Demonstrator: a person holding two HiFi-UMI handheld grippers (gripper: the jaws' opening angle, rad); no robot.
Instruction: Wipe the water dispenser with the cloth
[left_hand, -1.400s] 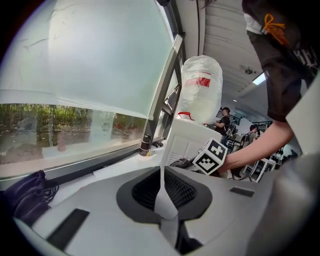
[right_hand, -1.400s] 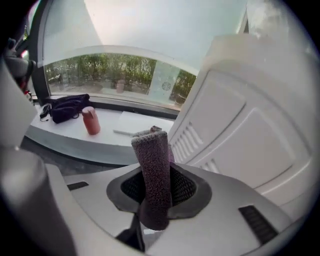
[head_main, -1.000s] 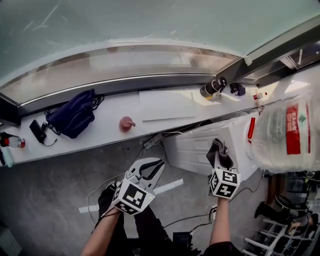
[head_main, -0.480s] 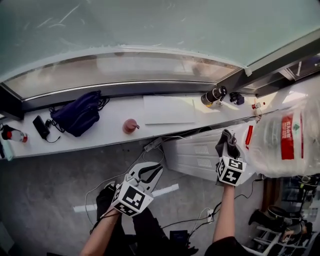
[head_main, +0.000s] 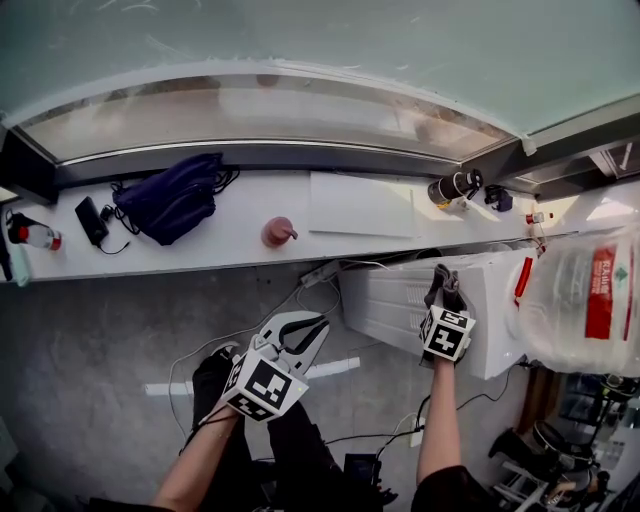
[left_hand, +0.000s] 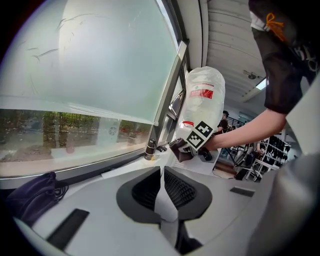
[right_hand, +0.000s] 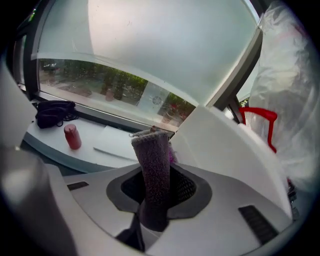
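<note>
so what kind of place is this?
Probably an office or workroom by a big window: a white water dispenser with a large bottle, a long sill holding a bag and papers, and cables across the grey floor.

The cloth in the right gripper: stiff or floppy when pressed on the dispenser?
Probably floppy: the cloth looks fuzzy and towel-like, so it should flatten under pressure. Likely light, as the jaws' pinch alone holds it upright.

Frosted window (head_main: 300, 40), clear lower strip (head_main: 250, 115) showing daylit trees, dark frame (head_main: 250, 157); long white sill (head_main: 230, 250) beneath; grey concrete floor (head_main: 90, 350) bearing a white tape strip (head_main: 335, 371) and loose cables (head_main: 240, 335).
</note>
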